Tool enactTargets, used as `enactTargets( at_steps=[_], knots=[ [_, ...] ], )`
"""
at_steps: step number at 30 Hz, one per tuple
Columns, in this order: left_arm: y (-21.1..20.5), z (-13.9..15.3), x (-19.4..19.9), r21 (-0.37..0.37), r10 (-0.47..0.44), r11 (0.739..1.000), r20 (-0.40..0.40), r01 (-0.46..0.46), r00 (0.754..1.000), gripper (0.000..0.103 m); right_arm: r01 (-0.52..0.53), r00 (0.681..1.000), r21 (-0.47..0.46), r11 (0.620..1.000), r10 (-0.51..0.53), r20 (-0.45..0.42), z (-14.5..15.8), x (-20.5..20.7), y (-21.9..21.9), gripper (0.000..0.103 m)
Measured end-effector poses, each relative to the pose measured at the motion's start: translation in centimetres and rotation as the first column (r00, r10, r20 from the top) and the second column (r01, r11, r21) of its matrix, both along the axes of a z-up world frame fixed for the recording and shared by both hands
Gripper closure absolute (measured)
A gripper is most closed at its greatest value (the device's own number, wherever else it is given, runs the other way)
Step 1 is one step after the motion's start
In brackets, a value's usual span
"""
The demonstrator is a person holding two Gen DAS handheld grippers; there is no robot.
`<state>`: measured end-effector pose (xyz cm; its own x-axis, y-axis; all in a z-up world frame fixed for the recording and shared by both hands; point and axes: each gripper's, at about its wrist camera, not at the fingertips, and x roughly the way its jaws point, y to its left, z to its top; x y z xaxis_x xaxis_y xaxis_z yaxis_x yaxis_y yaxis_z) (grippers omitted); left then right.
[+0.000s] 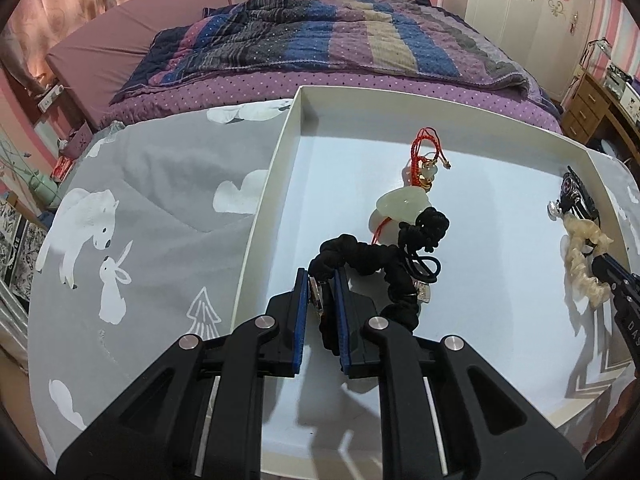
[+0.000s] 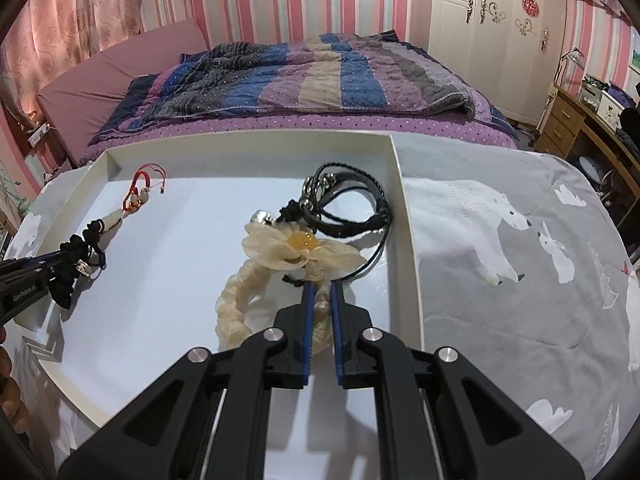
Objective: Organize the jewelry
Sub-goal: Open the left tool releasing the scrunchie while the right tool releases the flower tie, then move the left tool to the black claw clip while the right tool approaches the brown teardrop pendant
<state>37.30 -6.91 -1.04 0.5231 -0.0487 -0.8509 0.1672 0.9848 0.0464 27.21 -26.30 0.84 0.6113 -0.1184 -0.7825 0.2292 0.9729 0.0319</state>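
Note:
A shallow white tray (image 1: pixel 280 184) (image 2: pixel 404 216) lies on a grey animal-print cloth. My left gripper (image 1: pixel 322 276) is shut on a black ruffled hair tie (image 1: pixel 368 256) that rests on the tray floor; the same tie (image 2: pixel 66 280) shows at the left of the right wrist view. Beyond it lie a pale jade pendant (image 1: pixel 394 204) and a red cord charm (image 1: pixel 426 152) (image 2: pixel 138 192). My right gripper (image 2: pixel 320 286) is shut on a cream ruffled hair tie (image 2: pixel 236 304) (image 1: pixel 584 256) with a fabric flower and amber bead (image 2: pixel 304 240). Black braided cords with silver beads (image 2: pixel 352 200) (image 1: pixel 576 196) lie behind it.
The grey cloth (image 1: pixel 152 216) (image 2: pixel 520 280) covers the surface around the tray. A bed with a striped quilt (image 1: pixel 320 36) stands behind. A wooden desk (image 2: pixel 576 120) is at the far right, a white wardrobe (image 2: pixel 500 12) beyond. Part of a person's hand (image 2: pixel 12 396) shows at the left edge.

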Motion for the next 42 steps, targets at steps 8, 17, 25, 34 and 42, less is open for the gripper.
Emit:
enactTargets(
  at_steps=[8,17,25,34,42],
  knots=[
    [-0.4,-0.1,-0.1,0.002,0.005,1.000,0.009,-0.005,1.000,0.076,0.004,1.000,-0.023,1.000,-0.004,-0.006,-0.4,0.0,0.8,0.091],
    [-0.6,0.7,-0.9,-0.013,-0.001,1.000,0.046,0.002,0.999,0.055,0.014,1.000,-0.049,0.999,-0.014,0.005,0.1,-0.2,1.2,0.069],
    [-0.5,2.1,-2.2,-0.034,-0.012,0.999,0.094,0.015,0.995,0.036,0.017,0.999,-0.086,0.996,-0.013,0.053,1.2,-0.9,1.4,0.049],
    [-0.4,3.3,-3.4,-0.035,-0.019,0.999,0.135,0.024,0.991,0.010,0.067,0.991,-0.126,0.990,-0.051,0.124,2.7,-1.6,1.1,0.024],
    [-0.3,3.5,-3.4,-0.034,-0.006,0.999,0.134,0.011,0.991,0.003,0.106,0.990,-0.178,0.978,-0.086,0.115,2.6,-1.4,0.8,0.013]
  ],
)
